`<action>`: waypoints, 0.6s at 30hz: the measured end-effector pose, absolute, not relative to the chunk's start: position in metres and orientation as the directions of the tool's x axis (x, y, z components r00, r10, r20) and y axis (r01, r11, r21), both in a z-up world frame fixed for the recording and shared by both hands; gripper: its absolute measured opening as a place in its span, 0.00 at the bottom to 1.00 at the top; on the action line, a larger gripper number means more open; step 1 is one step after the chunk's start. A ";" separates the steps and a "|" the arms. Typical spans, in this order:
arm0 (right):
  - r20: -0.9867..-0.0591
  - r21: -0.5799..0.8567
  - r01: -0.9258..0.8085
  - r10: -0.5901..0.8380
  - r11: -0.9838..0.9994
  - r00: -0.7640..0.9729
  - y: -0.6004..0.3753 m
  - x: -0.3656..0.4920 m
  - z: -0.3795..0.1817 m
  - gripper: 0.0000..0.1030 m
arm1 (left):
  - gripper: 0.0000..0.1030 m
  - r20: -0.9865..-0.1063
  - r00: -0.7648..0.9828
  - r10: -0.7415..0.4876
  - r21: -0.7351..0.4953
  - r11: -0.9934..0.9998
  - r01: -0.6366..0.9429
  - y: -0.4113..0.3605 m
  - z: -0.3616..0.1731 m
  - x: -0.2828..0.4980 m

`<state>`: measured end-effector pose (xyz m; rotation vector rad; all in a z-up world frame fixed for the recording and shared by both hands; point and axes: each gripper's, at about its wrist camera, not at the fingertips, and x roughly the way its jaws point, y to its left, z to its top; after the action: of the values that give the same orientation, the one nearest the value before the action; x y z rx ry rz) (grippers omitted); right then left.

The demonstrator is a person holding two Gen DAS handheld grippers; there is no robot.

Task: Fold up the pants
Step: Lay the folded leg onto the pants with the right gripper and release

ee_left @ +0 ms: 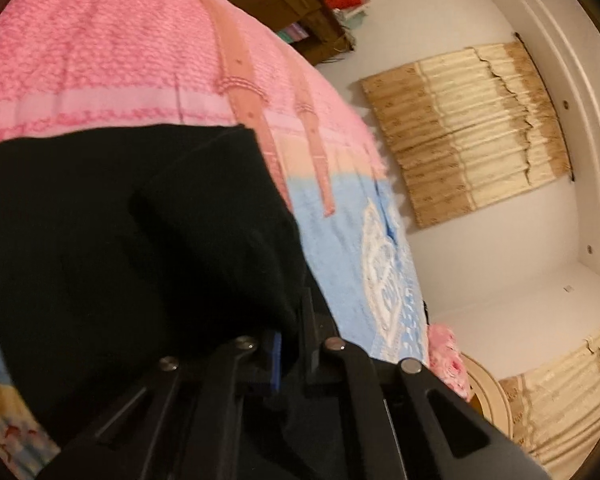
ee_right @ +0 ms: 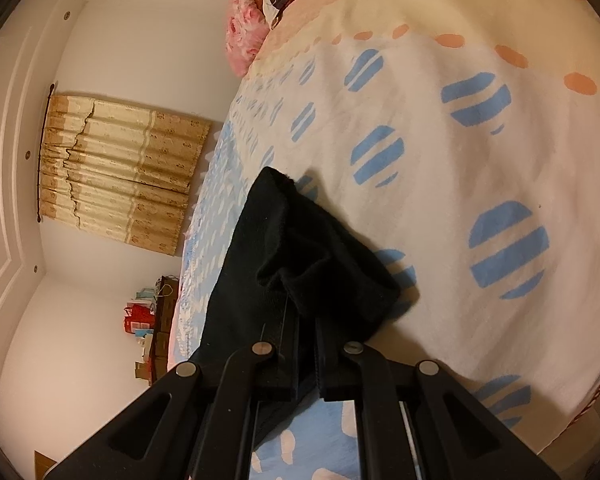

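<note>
Room: white walls are seen in both views, with a beige curtain (ee_left: 468, 128) drawn across a window and a dark shelf (ee_left: 292, 4) stacked with red and pale boxes.
Bed: a pink towel (ee_left: 100, 52) is spread at the far end in the left view, a blue towel (ee_left: 340, 248) with a white lace motif beside it; in the right view a cream blanket (ee_right: 440, 160) with blue striped circles and orange dots is laid out.
Straps: two pink straps (ee_left: 240, 80) are draped over the pink towel, running down onto the blue one.
Pillows: a pink floral pillow (ee_right: 242, 40) is tucked at the head of the bed, against a patterned one.
Pants: the black pants (ee_left: 120, 240) are lying on the bed, bunched and partly doubled over; in the right view one end (ee_right: 300, 248) is raised and folded back over the blanket.
Left gripper: the left gripper (ee_left: 296, 312) is brought right up to the pants edge, fingers drawn close together. Black cloth appears to be pinched between them, though black on black makes that hard to confirm.
Right gripper: the right gripper (ee_right: 306, 320) is held with fingers narrow, a fold of the pants clamped between them and hanging over the tips.
</note>
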<state>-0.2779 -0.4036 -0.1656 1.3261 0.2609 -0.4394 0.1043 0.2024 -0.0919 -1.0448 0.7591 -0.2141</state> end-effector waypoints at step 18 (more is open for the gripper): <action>-0.288 0.874 0.337 -0.186 0.350 0.939 -0.417 -0.279 -0.071 0.06 | 0.03 -0.409 0.765 -0.498 -0.832 0.547 -0.089 0.253 -0.003 0.077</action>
<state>-0.2786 -0.4165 -0.0712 1.1661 0.1476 -0.3404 0.0766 0.2528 -0.0030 -0.9782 0.6807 -0.2661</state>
